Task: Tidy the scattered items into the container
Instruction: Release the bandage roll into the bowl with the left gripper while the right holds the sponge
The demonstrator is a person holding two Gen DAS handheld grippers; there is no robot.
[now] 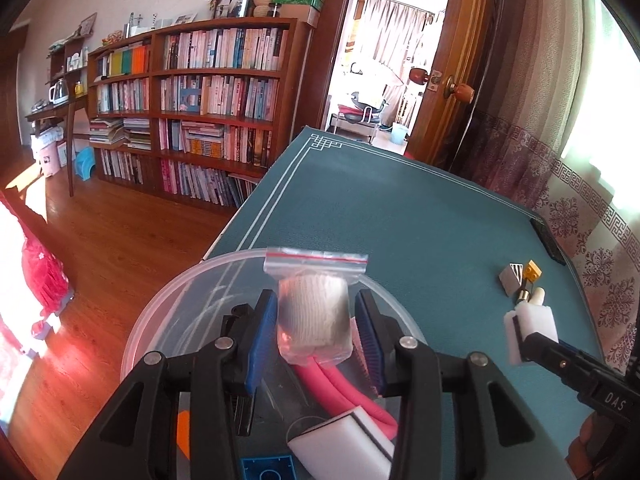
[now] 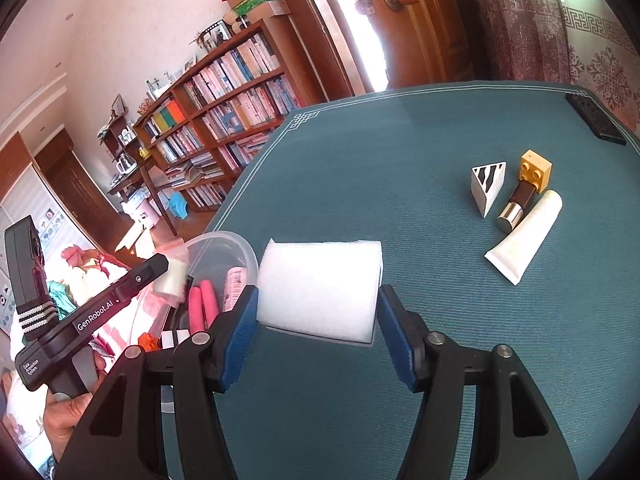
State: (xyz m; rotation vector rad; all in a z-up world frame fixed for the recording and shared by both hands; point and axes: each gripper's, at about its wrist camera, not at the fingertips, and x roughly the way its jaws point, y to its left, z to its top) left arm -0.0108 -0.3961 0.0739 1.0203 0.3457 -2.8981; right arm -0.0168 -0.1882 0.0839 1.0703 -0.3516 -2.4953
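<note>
Left wrist: left gripper (image 1: 316,320) clamped on bagged roll (image 1: 313,316) over container (image 1: 168,300) — pink tube (image 1: 344,396) seemingly inside; right gripper (image 2: 316,312) squeezing white sponge (image 2: 318,286); cream tube (image 2: 526,236), yellow brick (image 2: 535,168) left.

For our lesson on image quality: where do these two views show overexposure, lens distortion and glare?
Left wrist view: the doorway and the window on the right are blown out, the bookshelf bows with fisheye curvature, and sunlight burns the floor at the left edge. Right wrist view: the white sponge is washed out, losing texture, and the table mat edge curves.
</note>
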